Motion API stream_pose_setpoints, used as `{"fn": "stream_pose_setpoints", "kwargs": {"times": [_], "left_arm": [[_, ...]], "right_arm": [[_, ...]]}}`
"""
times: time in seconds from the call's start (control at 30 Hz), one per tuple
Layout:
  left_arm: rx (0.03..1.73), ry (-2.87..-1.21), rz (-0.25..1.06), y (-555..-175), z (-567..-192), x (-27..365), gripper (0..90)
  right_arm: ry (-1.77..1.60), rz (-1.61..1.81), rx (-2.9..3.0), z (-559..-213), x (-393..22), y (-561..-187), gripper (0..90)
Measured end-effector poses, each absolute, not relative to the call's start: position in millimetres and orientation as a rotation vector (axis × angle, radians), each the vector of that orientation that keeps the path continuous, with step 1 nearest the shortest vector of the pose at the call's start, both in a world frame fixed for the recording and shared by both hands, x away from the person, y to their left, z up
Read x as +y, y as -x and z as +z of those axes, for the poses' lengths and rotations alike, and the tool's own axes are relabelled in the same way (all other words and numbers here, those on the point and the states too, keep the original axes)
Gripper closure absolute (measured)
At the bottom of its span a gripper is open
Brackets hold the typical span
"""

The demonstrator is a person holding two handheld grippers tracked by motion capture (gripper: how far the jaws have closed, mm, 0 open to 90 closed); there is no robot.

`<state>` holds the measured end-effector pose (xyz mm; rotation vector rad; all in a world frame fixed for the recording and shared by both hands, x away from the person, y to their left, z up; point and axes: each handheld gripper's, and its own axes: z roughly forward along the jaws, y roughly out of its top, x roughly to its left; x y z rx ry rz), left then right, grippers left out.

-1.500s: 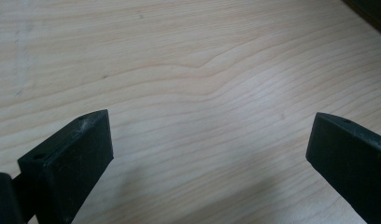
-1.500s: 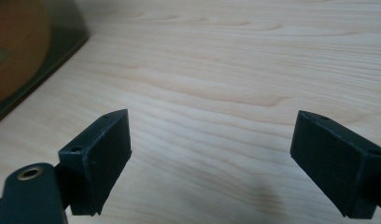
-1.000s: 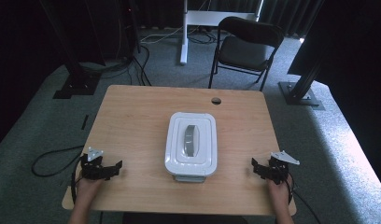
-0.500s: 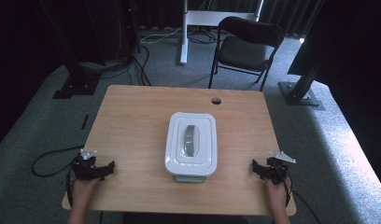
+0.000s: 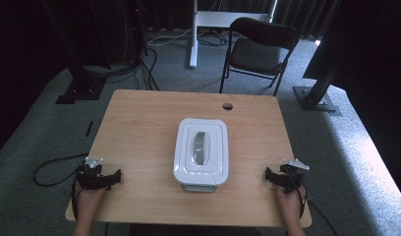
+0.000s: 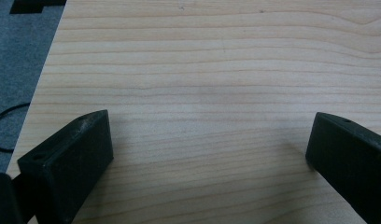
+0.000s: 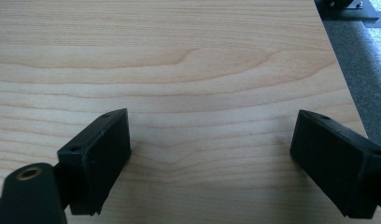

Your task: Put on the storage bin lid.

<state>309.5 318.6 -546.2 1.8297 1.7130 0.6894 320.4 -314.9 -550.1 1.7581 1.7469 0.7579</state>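
I note the box (image 5: 201, 153), long axis twelve-to-six, lies between both wide-open grippers: left (image 5: 106, 178) at its eight o'clock, right (image 5: 274, 177) at four, about equally near.

The black 2-jaw left gripper (image 5: 98, 177) sits low in the person's left hand (image 5: 89, 197), jaws spread wide with nothing between them. The black 2-jaw right gripper (image 5: 285, 177), held by the right hand (image 5: 290, 200), has its jaws equally wide apart and empty.

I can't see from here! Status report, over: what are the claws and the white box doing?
Left claw open, empty. Right claw open, empty. White box mid-table, lid on, untouched. Nothing in the way.
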Motion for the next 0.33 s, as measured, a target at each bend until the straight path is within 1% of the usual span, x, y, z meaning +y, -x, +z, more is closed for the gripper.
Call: {"fn": "stream_pose_setpoints", "kwargs": {"times": [0.33], "left_arm": [[1.706, -1.837, 0.687, -309.4, -546.2, 318.4, 1.1]], "right_arm": [[-1.757, 0.758, 1.747, -550.1, -314.9, -320.4, 11.5]]}}
